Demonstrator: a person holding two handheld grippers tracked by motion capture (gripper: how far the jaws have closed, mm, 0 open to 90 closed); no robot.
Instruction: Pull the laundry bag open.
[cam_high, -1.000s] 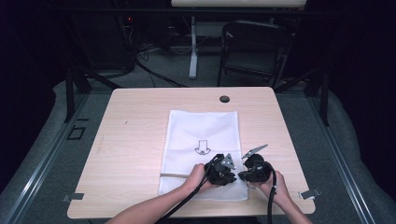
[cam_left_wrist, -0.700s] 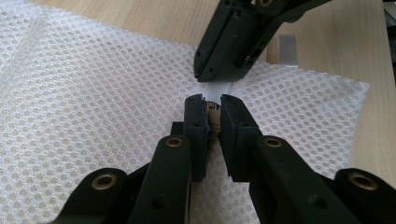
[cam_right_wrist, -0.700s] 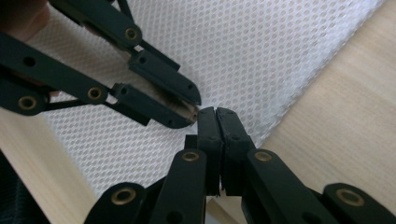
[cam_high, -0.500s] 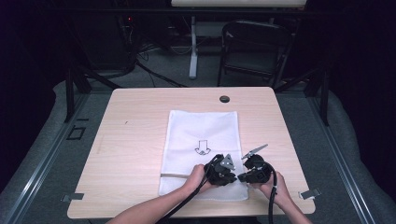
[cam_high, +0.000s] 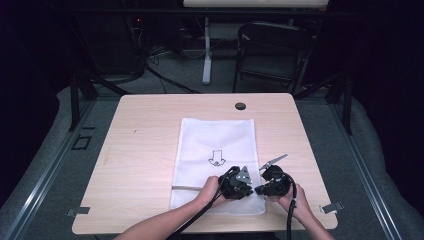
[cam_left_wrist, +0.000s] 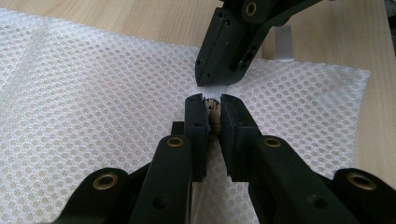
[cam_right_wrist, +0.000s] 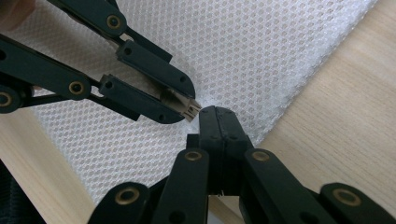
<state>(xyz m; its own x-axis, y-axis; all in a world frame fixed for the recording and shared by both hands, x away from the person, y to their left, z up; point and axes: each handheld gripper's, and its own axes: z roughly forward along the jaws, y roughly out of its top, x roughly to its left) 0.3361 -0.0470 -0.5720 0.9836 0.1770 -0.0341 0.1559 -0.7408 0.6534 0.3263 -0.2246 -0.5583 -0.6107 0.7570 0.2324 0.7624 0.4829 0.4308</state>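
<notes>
- My left claw (cam_left_wrist: 212, 100) is pinched together on a small beige piece (cam_left_wrist: 214, 106) – a zip slider by the look of it, though I can't be sure – sitting right at my fingertips, at the near edge of the white mesh bag (cam_left_wrist: 93, 93).
- My right claw (cam_right_wrist: 215, 112) is fully together, tips pressed down at the bag's edge; whether it has any of the mesh (cam_right_wrist: 261, 51) nipped between them I can't tell.
- The two claws meet nearly tip to tip – from my right claw, the left one comes in from the upper left with the beige piece (cam_right_wrist: 187, 108) poking out just beside my own tips.
- From above, both claws, left (cam_high: 239, 181) and right (cam_high: 266, 186), sit close together on the bag's (cam_high: 215, 140) near right corner, the bag lying flat on the wooden table (cam_high: 140, 150) and stretching away ahead of them.
- An arrow print (cam_high: 217, 159) lies on the bag just beyond my left claw.
</notes>
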